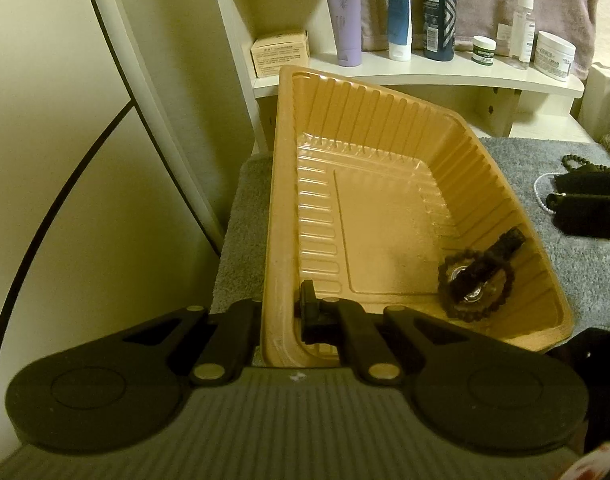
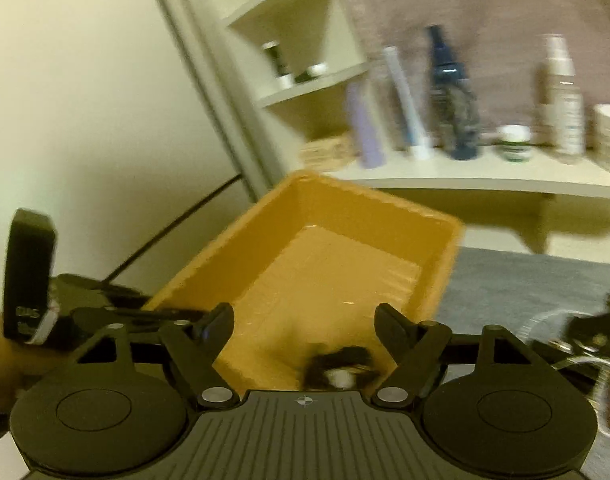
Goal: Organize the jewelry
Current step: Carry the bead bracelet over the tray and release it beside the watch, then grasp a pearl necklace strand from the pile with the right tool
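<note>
Left wrist view: the left claw [image 1: 279, 314] is clamped on the near-left wall of the orange plastic tray [image 1: 277, 208], one finger outside the rim and the other inside, at about 6 o'clock in the frame. The tray sits tilted, its ribbed walls running up toward 12 o'clock. Inside it, in the near-right corner at roughly 4 o'clock, lies a dark beaded bracelet [image 1: 479, 286] coiled around something shiny, with a dark strap across it. The tray rests over a grey towel [image 1: 585, 256] covering the desk. At 3 o'clock on the towel more jewelry shows, a dark bead strand [image 1: 585, 165] and a thin white beaded chain [image 1: 539, 188], with the right claw's black fingers beside them. Beyond the tray, from 12 to 2 o'clock, a white shelf [image 1: 445, 70] carries bottles, tubes and jars. Right wrist view, heavily blurred: the right claw [image 2: 305, 322] stands with its fingers wide apart and nothing between them, hovering over the near end of the tray [image 2: 445, 276], with the bracelet [image 2: 339, 364] just below at 6 o'clock. A tangle of jewelry [image 2: 593, 332] lies on the towel at 4 o'clock.
</note>
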Tool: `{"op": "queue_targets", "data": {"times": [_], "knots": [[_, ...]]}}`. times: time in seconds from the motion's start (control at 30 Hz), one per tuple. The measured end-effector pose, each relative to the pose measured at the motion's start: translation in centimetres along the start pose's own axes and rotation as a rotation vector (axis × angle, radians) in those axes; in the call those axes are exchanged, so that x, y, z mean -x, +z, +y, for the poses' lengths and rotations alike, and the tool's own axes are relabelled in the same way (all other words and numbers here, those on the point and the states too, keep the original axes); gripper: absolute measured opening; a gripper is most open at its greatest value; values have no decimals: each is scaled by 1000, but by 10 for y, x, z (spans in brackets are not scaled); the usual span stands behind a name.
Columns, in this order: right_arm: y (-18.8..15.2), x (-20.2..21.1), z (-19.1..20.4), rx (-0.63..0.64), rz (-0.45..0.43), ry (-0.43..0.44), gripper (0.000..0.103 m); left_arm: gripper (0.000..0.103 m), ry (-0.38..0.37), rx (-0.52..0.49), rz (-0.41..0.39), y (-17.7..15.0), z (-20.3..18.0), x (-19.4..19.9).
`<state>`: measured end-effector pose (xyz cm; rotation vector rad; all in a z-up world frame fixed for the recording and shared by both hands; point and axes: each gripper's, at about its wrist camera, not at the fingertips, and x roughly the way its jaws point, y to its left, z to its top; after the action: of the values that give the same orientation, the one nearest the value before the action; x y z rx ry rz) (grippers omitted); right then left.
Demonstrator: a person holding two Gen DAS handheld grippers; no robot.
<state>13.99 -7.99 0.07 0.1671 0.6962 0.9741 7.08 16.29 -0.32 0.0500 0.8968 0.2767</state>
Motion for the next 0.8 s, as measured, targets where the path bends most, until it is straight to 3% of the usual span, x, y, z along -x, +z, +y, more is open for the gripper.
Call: {"op": "queue_targets", "data": {"times": [0.17,0.27,0.33,0.5,0.63,0.67,0.8], "knots": [[-24,23,-46,-51,-8,-287,77,4,-3,3,0,-1,1,-1],[-35,36,-74,-110,-4,-401,77,4,-2,3,0,-1,1,-1],[-39,42,-87,-125,-8,-450,74,4,0,4,1,-1,0,-1],[-45,46,-107,-117,10,-536,53,4,2,4,2,-1,0,-1],[-49,44,-119,-148,30,-578,19,4,3,2,2,-1,0,-1],[-50,43,-121,-153,30,-592,15,4,2,3,2,-1,0,-1],[-56,45,-127,-181,34,-613,14,4,2,3,2,-1,0,-1]]}}
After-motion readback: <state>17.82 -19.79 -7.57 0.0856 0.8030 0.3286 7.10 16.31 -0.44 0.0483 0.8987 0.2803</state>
